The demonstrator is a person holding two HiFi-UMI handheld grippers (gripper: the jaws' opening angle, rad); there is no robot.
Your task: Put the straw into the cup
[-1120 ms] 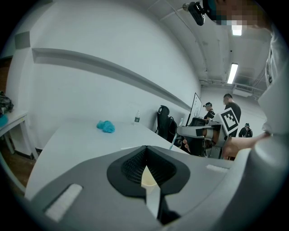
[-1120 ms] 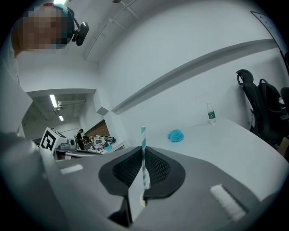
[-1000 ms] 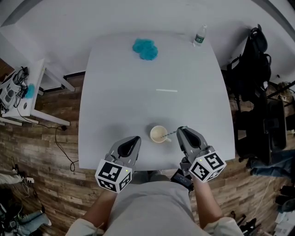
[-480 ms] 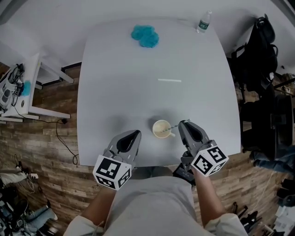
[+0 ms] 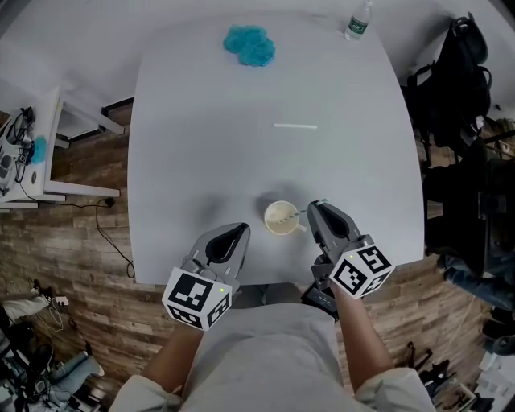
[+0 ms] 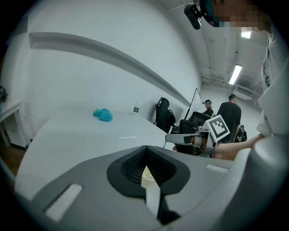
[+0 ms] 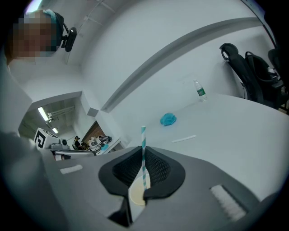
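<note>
A cream cup [image 5: 280, 217] stands near the front edge of the white table [image 5: 201, 145]. Just to its right, my right gripper [image 5: 312, 211] is shut on a teal-and-white striped straw [image 7: 143, 155]. The straw stands up between the jaws in the right gripper view, with the cup [image 7: 135, 195] showing below it. In the head view the straw [image 5: 301, 213] slants toward the cup's rim. My left gripper [image 5: 240, 231] hovers to the left of the cup, jaws together and empty. Through the gap under the left gripper's jaws I see the cup [image 6: 147, 176].
A white paper strip [image 5: 295, 126] lies at mid-table. A blue crumpled cloth [image 5: 249, 44] and a plastic bottle [image 5: 359, 19] sit at the far edge. Black chairs and bags [image 5: 451, 96] stand to the right, a small white side table [image 5: 32, 153] to the left.
Both grippers have sunk a little toward the table, the right one more, still holding the straw beside the cup. The cup has not moved.
</note>
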